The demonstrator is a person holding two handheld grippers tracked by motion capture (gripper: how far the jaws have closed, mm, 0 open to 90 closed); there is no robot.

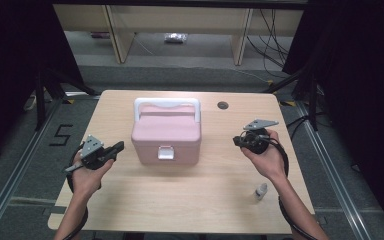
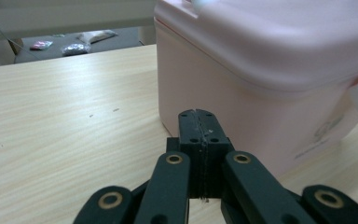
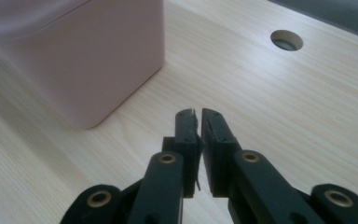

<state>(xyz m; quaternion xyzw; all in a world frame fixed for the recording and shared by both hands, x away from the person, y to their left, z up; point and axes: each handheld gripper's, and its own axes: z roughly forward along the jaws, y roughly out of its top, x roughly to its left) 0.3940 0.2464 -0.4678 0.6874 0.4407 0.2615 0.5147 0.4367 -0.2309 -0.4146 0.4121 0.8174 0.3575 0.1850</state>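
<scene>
1. The left hand (image 1: 87,172) holds the left gripper (image 1: 116,148) left of the pink box (image 1: 166,135), jaws pressed together, tips close to its side.
2. The right hand (image 1: 269,157) holds the right gripper (image 1: 236,141) right of the box, jaws nearly together, pointing at it.

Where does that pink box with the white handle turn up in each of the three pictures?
High view: the pink box sits mid-table, between the two hands, white latch facing the person.
Left gripper view: it takes up the upper right, just beyond the shut jaws.
Right gripper view: one corner of it is at upper left.
Shared landmark: the round hole in the table, also in the right gripper view.
</scene>
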